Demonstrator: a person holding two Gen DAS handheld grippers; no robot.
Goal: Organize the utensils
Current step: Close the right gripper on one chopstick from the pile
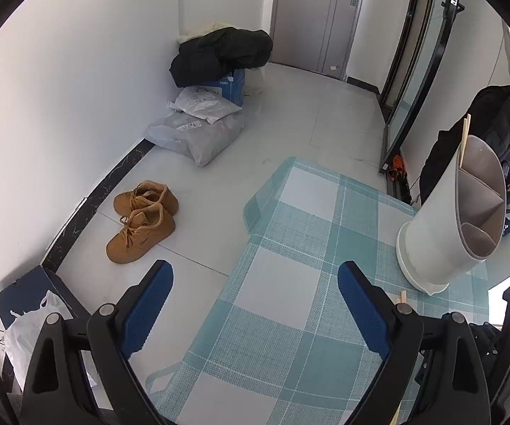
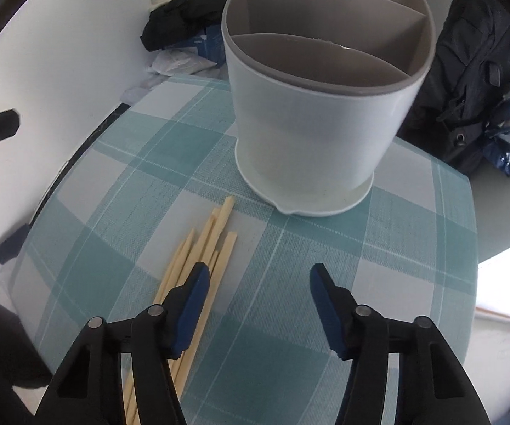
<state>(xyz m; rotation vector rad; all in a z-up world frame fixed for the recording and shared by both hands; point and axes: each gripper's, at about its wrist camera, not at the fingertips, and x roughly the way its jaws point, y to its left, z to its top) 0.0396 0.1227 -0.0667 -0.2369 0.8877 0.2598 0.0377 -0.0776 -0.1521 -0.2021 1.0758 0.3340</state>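
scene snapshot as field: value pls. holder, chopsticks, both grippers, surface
surface: table with teal and white checked cloth
holder: white utensil holder, upright, grey inner dividers, several compartments
in holder: one chopstick sticking up from the far compartment; other compartments look empty
loose chopsticks: bundle of chopsticks lying flat on the cloth, just in front of the holder, not touching it
left gripper: open, holding nothing, over the table's left edge
right gripper: open, holding nothing; its left finger is over the bundle
off table: tan shoes on the floor
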